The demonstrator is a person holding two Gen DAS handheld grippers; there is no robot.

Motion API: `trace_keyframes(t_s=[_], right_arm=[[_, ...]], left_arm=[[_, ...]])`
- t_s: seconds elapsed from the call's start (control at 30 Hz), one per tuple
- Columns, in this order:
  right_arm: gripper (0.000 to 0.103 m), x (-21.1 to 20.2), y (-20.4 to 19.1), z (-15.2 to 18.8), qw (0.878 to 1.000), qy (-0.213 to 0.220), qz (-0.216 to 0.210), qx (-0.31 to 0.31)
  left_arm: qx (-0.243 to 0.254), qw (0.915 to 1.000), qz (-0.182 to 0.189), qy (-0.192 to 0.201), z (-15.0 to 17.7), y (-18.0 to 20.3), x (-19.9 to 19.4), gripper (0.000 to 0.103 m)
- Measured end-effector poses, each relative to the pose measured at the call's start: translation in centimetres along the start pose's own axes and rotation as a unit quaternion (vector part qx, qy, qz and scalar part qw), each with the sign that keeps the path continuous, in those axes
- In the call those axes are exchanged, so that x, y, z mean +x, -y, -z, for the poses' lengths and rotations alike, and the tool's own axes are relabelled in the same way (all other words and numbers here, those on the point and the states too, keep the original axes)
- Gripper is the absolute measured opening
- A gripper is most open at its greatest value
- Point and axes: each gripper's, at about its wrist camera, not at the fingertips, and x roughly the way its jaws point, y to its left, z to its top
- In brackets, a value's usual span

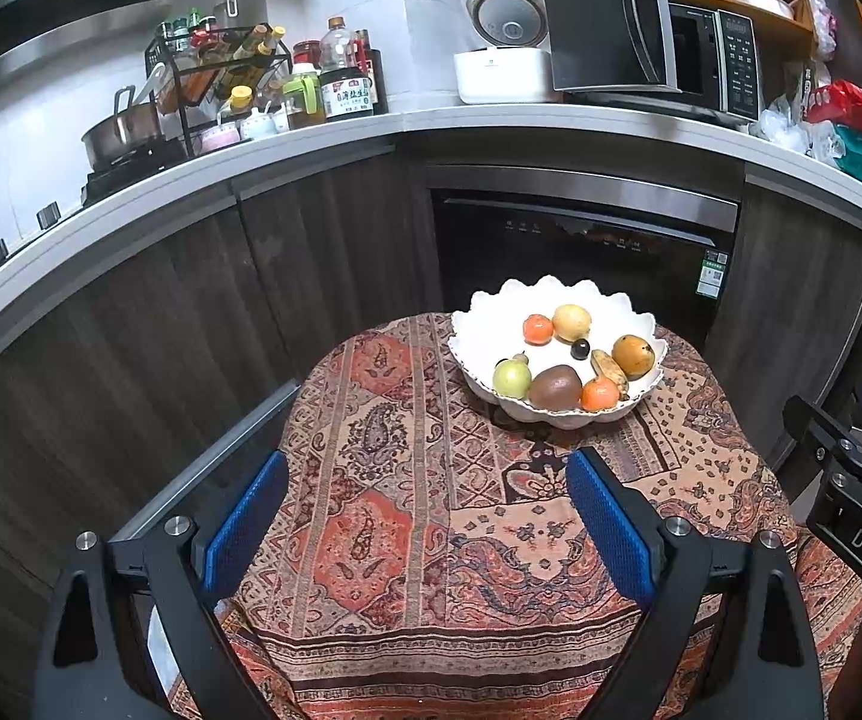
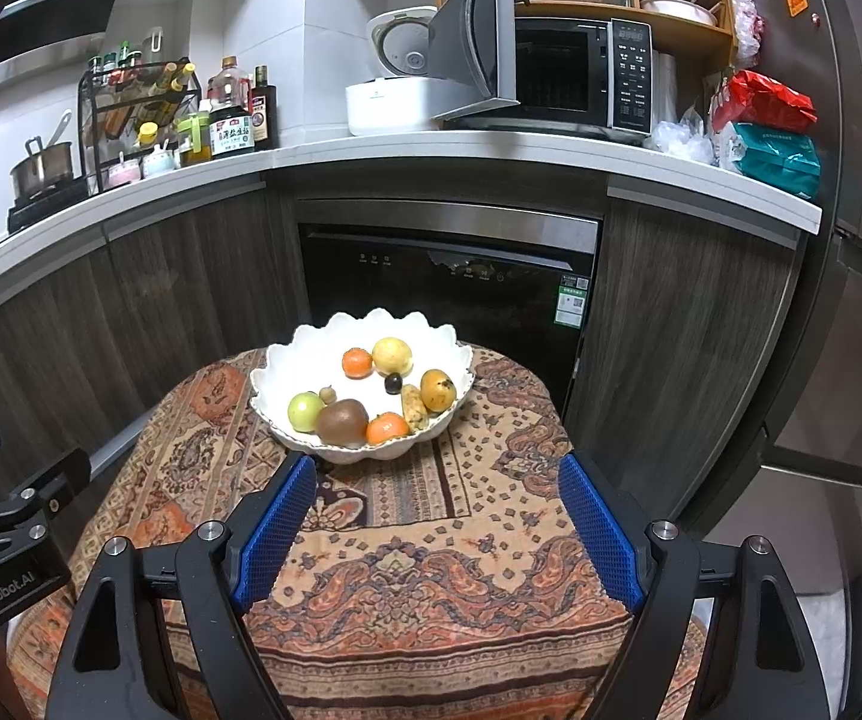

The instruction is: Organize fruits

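A white scalloped bowl (image 1: 479, 324) stands at the far side of a small round table with a patterned cloth (image 1: 407, 516). It holds several fruits: a green pear (image 1: 512, 377), a brown kiwi (image 1: 556, 387), two oranges (image 1: 538, 329), a yellow fruit (image 1: 572, 322), a mango (image 1: 633, 355), a dark plum (image 1: 580, 349) and a small banana (image 1: 608, 367). The bowl also shows in the right wrist view (image 2: 299, 354). My left gripper (image 1: 428, 474) is open and empty, above the cloth short of the bowl. My right gripper (image 2: 437, 474) is open and empty, just short of the bowl's near rim.
Dark wooden cabinets and a black dishwasher (image 1: 581, 252) stand behind the table. The counter (image 1: 311, 138) carries bottles, a pot, a rice cooker (image 1: 503, 60) and a microwave with its door open (image 2: 551, 72). A fridge (image 2: 851, 300) is at the right.
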Motion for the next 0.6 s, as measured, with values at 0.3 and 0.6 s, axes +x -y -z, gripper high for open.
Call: trace_keyframes(t_s=[0.3, 0.6], right_arm=[[0.084, 0.01, 0.03, 0.01, 1.0, 0.0, -0.001, 0.0], [0.084, 0.09, -0.04, 0.21, 1.0, -0.002, -0.001, 0.0]], left_arm=[[-0.01, 0.9999, 0.004, -0.001, 0.02, -0.15, 0.05, 0.094], [-0.008, 0.9999, 0.006, -0.005, 0.24, -0.18, 0.31, 0.094]])
